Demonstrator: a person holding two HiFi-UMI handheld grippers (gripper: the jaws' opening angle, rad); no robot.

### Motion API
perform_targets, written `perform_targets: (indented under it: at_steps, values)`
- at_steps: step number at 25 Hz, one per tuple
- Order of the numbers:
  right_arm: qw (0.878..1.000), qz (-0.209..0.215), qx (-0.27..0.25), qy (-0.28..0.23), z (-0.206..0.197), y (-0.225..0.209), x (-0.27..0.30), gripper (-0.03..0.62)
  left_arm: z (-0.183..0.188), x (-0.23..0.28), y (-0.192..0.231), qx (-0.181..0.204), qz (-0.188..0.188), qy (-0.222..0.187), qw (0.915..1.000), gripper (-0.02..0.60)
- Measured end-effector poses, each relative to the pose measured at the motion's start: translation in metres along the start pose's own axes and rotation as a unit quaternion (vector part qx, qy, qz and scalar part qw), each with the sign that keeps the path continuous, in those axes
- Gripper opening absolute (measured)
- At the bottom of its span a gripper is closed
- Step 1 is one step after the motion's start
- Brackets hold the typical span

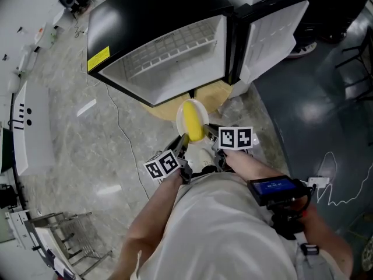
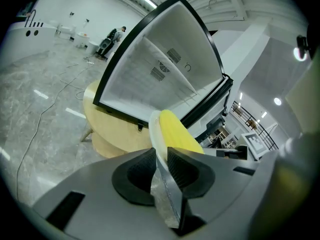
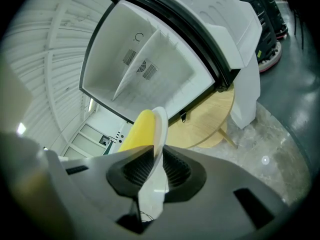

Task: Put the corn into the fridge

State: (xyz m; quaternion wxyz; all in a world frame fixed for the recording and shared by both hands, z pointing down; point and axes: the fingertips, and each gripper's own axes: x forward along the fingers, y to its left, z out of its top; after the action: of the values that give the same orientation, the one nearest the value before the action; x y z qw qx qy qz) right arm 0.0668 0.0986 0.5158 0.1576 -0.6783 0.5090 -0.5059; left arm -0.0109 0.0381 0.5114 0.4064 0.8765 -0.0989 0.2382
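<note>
A yellow corn cob [image 1: 193, 121] lies on a small white plate [image 1: 180, 116], held in the air in front of the open fridge [image 1: 169, 57]. My left gripper [image 1: 183, 146] is shut on the plate's near left rim. On the near right rim my right gripper [image 1: 213, 145] is shut too. In the left gripper view the plate rim [image 2: 155, 134] stands edge-on between the pads of the gripper [image 2: 161, 160], with the corn [image 2: 178, 135] just right of it. The right gripper view mirrors this: gripper [image 3: 154, 166], plate [image 3: 160, 129], corn [image 3: 139, 132]. The fridge's white inside holds a wire shelf.
The black fridge stands on a round wooden table [image 1: 218, 94], its door [image 1: 274, 31] swung open to the right. A cable [image 1: 119, 127] runs over the grey floor at left. A white console [image 1: 32, 127] and a metal rack [image 1: 64, 238] stand at far left.
</note>
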Motion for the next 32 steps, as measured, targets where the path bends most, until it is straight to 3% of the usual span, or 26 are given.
perform_targets:
  at_steps: [17, 32]
  values:
    - [1.0, -0.014, -0.006, 0.002, 0.045, 0.01, 0.069, 0.06, 0.062, 0.029, 0.045, -0.005, -0.001, 0.002, 1.0, 0.066]
    - [0.998, -0.033, -0.042, 0.026, 0.062, -0.002, 0.088, 0.06, 0.071, 0.053, 0.054, -0.009, -0.009, 0.014, 0.9998, 0.066]
